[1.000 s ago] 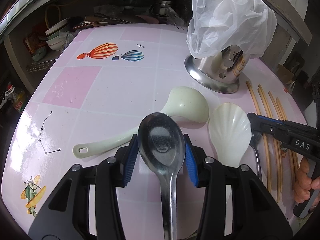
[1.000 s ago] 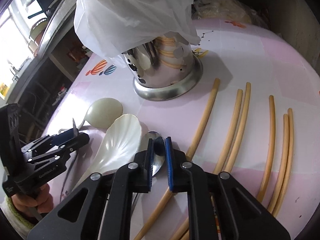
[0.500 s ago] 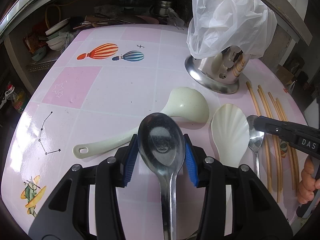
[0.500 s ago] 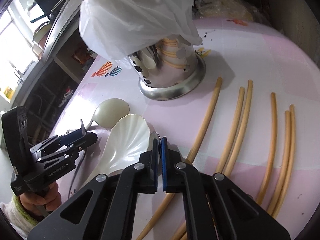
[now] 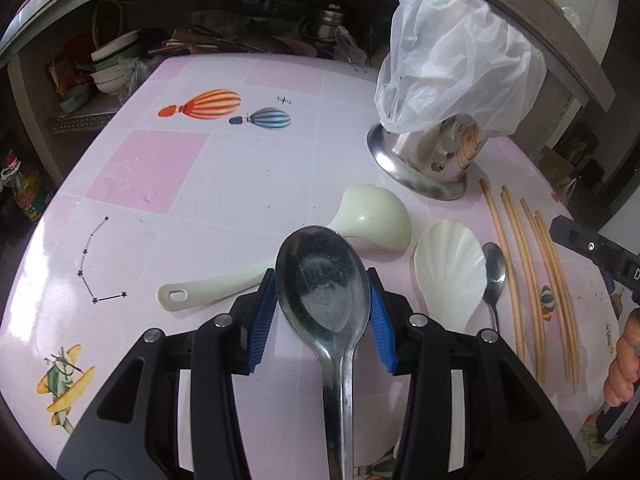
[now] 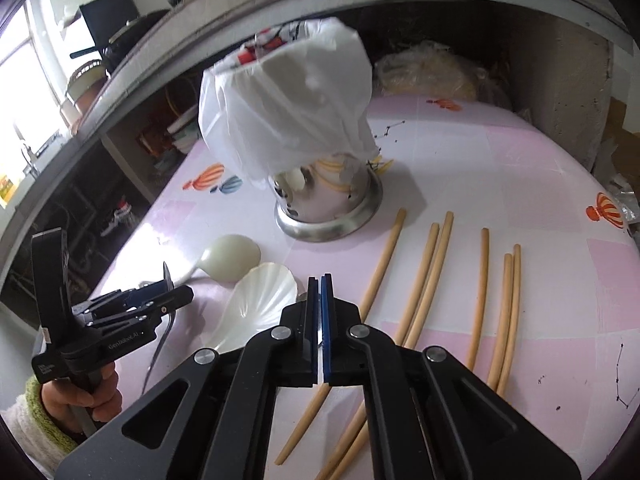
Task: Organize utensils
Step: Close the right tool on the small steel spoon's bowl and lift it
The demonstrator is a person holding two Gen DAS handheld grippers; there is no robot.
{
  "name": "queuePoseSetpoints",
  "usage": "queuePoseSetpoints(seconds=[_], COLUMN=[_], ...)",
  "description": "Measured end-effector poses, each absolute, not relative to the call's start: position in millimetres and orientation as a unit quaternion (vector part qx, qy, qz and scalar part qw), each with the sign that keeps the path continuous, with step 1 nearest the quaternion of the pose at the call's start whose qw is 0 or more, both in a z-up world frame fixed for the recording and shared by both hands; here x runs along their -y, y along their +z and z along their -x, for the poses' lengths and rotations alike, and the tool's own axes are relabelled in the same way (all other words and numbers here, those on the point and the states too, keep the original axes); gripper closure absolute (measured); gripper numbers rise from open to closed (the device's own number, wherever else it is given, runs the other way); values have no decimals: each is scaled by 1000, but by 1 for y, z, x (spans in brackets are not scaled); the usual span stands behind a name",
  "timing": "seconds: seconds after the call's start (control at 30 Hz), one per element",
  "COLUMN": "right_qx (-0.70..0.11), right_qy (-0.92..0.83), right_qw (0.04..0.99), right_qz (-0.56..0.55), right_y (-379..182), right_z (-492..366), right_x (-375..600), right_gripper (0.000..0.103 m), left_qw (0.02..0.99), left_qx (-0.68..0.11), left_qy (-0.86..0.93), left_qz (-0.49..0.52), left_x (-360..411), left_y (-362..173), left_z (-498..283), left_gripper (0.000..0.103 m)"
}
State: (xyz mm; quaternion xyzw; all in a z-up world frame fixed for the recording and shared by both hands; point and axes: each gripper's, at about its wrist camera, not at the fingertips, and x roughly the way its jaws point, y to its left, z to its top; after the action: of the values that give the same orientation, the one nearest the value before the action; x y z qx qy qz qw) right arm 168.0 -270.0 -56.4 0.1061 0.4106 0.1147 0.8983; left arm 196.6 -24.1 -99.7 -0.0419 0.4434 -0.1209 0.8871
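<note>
Left claw [image 5: 323,314] holds large steel spoon [image 5: 322,280] by its bowl; right claw [image 6: 321,322] fully closed, pads together, above worktop [image 5: 224,184].

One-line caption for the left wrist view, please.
Left claw grips a large steel spoon above the pink table; cream ladle, shell-shaped white spoon lie beyond.

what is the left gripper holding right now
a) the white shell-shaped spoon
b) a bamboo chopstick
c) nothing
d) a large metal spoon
d: in the left wrist view the large metal spoon sits with its bowl clamped between the blue fingers of the left gripper, while the shell-shaped spoon and the chopsticks lie on the table.
</note>
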Motion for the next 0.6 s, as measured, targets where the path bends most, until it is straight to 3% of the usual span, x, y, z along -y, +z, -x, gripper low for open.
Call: queuePoseSetpoints(seconds=[0.2, 0.27, 0.3, 0.33, 0.6], right_qx=[-432, -443, -448, -453, -483], right_qy=[139, 132, 132, 131, 136], right_qw=[882, 878, 877, 875, 864], right_qz=[-131, -122, -117, -114, -33], right_y=[-64, -69, -71, -73, -98], right_z=[-171, -172, -171, -170, -169], right_x=[272, 269, 267, 264, 225], right_gripper=[97, 79, 63, 58, 58], left_qw=[890, 890, 890, 889, 889], left_qx=[-439, -440, -441, -442, -442], left_qy=[-115, -113, -112, -111, -112], left_qz=[42, 43, 43, 43, 40], left_x=[20, 19, 19, 18, 18], left_y=[-94, -94, -94, -94, -94], left_z=[-192, -191, -190, -190, -188], left_gripper=[61, 61, 61, 61, 61])
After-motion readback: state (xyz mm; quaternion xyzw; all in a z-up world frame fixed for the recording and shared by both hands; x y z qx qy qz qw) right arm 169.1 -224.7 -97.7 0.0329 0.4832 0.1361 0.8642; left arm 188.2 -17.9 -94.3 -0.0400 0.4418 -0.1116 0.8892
